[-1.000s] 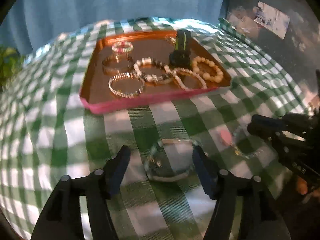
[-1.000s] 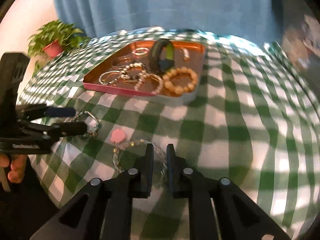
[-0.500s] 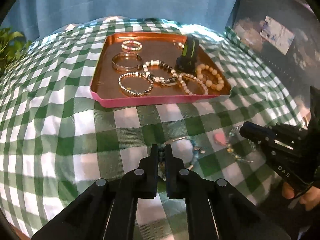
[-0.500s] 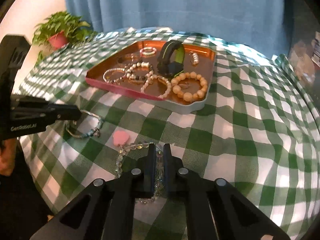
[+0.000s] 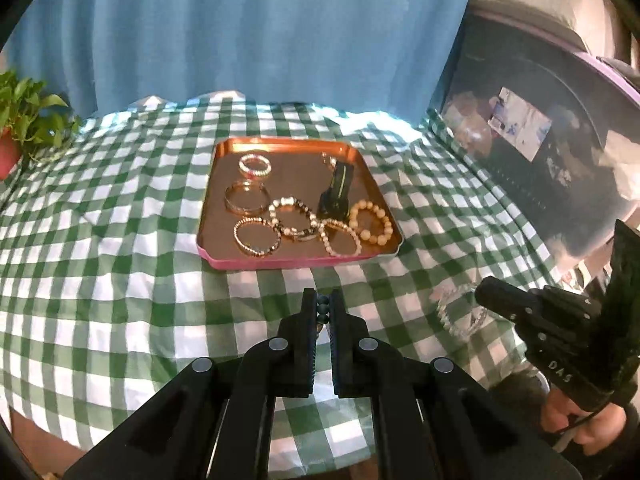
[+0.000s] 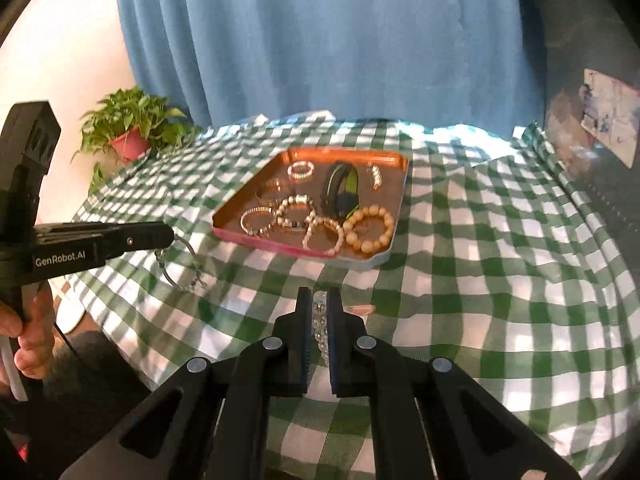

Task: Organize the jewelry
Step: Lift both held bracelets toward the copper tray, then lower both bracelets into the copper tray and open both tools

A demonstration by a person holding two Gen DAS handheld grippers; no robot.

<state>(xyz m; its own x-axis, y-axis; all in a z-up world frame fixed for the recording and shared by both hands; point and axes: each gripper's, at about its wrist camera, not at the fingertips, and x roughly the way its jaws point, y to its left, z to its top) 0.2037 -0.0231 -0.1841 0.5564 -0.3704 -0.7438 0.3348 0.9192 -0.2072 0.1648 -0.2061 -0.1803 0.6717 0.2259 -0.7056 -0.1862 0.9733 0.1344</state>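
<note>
My left gripper [image 5: 323, 298] is shut on a dark-beaded bracelet [image 5: 322, 314], lifted off the green checked cloth. From the right wrist view, that left gripper [image 6: 166, 236] has the thin bracelet [image 6: 180, 266] dangling below its tip. My right gripper [image 6: 318, 298] is shut on a clear-beaded bracelet [image 6: 319, 322], also raised; a pink charm [image 6: 360, 310] shows just right of the fingers. In the left wrist view the right gripper [image 5: 485, 291] carries the clear loop [image 5: 460, 314]. The copper tray [image 5: 280, 265] [image 6: 280, 246] ahead holds several bracelets and a black-green band [image 6: 342, 194].
A potted plant [image 6: 128, 136] stands at the table's far left corner. A blue curtain hangs behind the table. A dark cabinet [image 5: 520, 140] stands to the right. A hand [image 5: 580, 428] and another hand [image 6: 28, 332] grip the handles near the table's front edge.
The left jaws went from wide open around the bracelet to shut on it. Both grippers rose from the cloth, lifting their bracelets, so the tray now looks farther away.
</note>
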